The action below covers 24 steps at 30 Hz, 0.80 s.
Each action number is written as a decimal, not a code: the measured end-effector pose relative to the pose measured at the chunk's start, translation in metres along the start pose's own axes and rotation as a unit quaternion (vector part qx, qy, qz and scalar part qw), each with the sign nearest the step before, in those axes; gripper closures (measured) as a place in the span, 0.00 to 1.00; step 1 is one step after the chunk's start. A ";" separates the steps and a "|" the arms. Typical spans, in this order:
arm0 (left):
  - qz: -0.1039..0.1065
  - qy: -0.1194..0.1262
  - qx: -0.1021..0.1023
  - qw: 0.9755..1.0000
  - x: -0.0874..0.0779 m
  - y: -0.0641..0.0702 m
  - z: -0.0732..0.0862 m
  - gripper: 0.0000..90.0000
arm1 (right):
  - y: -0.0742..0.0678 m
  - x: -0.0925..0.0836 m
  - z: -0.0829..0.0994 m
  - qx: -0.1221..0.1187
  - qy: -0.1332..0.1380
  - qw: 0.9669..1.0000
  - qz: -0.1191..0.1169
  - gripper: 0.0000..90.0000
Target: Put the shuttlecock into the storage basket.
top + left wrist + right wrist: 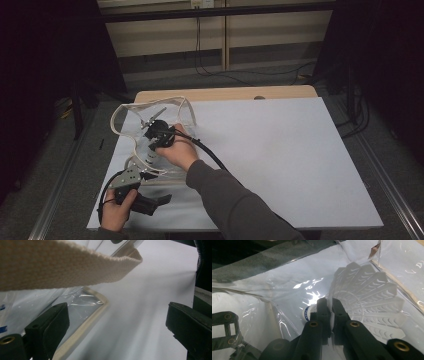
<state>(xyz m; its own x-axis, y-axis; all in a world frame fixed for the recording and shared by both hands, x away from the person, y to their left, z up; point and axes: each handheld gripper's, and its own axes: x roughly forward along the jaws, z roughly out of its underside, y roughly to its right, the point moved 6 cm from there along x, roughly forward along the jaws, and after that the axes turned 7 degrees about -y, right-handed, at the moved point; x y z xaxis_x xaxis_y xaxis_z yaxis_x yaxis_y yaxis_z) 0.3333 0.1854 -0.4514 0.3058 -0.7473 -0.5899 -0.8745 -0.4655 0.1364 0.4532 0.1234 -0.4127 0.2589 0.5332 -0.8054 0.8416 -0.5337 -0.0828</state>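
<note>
Two grippers working: right gripper (331,315) is pinching a white shuttlecock (372,302) by its feathers, lowering it inside the clear bag (131,116) at table's 9 o'clock, while left gripper (145,192), jaws spread, is waiting beside the bag's webbing strap (62,267) at 7 o'clock

No writing can be read anywhere. The shuttlecock (367,300) carries a blue band with small white marks near its cork, too small and blurred to make out. Blue printed marks on the clear plastic bag (15,310), at the left edge of the left gripper view, are cut off and illegible.
</note>
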 end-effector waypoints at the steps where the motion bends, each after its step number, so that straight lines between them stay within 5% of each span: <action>1: 0.000 -0.001 0.001 1.000 0.000 0.000 0.000 0.06 | 0.000 0.000 0.000 -0.002 -0.002 1.000 -0.001 0.97; 4: -0.001 -0.001 0.000 1.000 0.000 0.000 0.000 0.06 | 0.000 0.001 0.000 0.000 0.000 1.000 -0.003 0.94; 13: -0.002 -0.001 0.001 1.000 0.000 0.000 0.000 0.06 | 0.001 0.000 0.001 0.008 0.001 1.000 0.010 0.61; 19: -0.002 0.002 -0.001 1.000 0.000 0.000 0.000 0.06 | 0.004 -0.005 0.001 0.020 -0.004 1.000 0.012 0.53; 24: -0.003 -0.004 0.002 1.000 0.000 0.000 0.000 0.06 | 0.003 -0.005 0.002 0.018 -0.008 1.000 0.007 0.61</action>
<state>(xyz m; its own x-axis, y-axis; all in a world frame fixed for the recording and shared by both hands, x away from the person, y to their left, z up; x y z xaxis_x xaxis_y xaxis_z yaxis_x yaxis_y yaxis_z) 0.3334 0.1857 -0.4511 0.3077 -0.7414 -0.5964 -0.8746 -0.4672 0.1296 0.4535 0.1179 -0.4098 0.2627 0.5148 -0.8161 0.8199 -0.5650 -0.0925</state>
